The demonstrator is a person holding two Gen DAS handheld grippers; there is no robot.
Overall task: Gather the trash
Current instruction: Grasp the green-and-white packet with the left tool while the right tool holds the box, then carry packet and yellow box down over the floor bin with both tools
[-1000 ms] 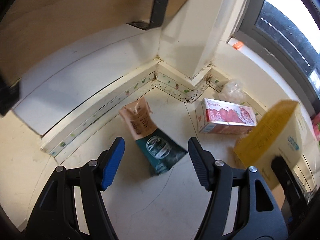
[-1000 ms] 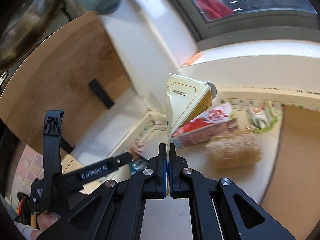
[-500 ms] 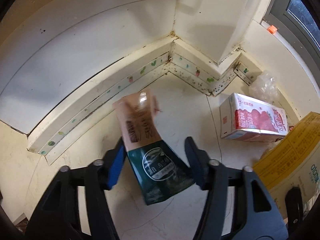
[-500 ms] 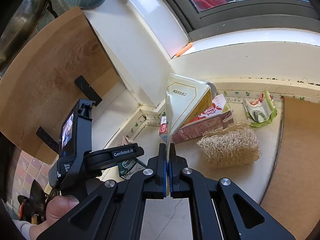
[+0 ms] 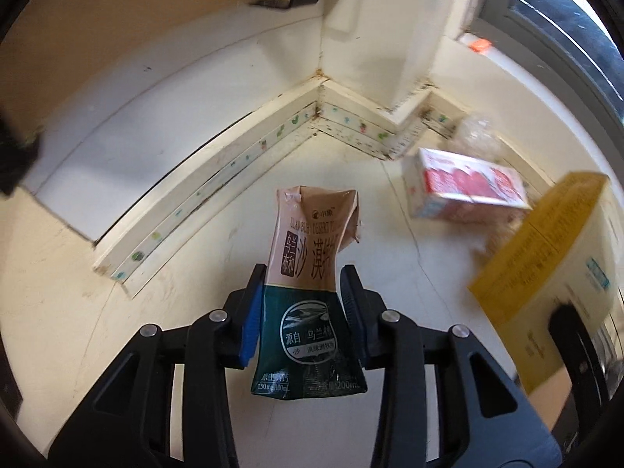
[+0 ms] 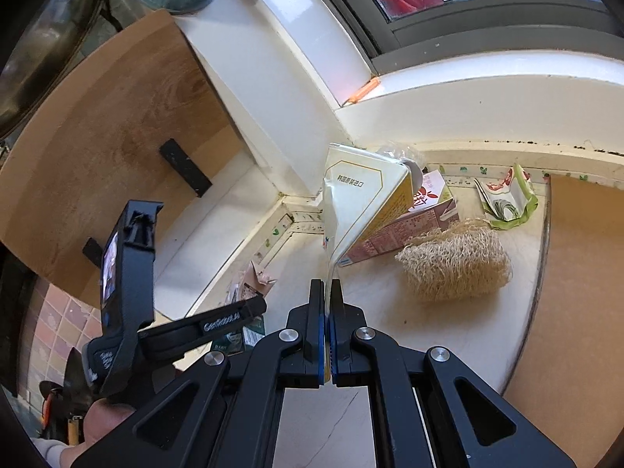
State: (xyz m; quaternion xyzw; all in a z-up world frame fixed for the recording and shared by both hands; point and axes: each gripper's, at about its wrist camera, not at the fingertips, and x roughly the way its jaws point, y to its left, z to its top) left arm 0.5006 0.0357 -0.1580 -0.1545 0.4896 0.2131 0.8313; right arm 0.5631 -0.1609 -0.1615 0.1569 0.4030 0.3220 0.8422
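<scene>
My left gripper (image 5: 300, 304) is shut on a crumpled brown-and-green milk pouch (image 5: 310, 288) and holds it above the cream floor. The pouch and left gripper (image 6: 249, 312) also show in the right wrist view. My right gripper (image 6: 327, 304) is shut on the flattened edge of a yellow-and-white carton (image 6: 362, 202), which also shows at the right of the left wrist view (image 5: 546, 253). A red-and-white carton (image 5: 468, 189) lies on the floor near the wall corner, also seen in the right wrist view (image 6: 413, 222).
A tan fibrous loofah (image 6: 454, 261) lies beside the red carton. A green-and-white crumpled wrapper (image 6: 507, 199) lies by the skirting. A clear plastic bag (image 5: 475, 136) sits in the corner. A brown cardboard sheet (image 6: 577, 292) covers the floor at right. White walls and skirting (image 5: 234, 163) enclose the corner.
My left gripper moved down onto the pouch, shut on it and lifted it off the floor. My right gripper kept hold of the yellow carton and shifted slightly.
</scene>
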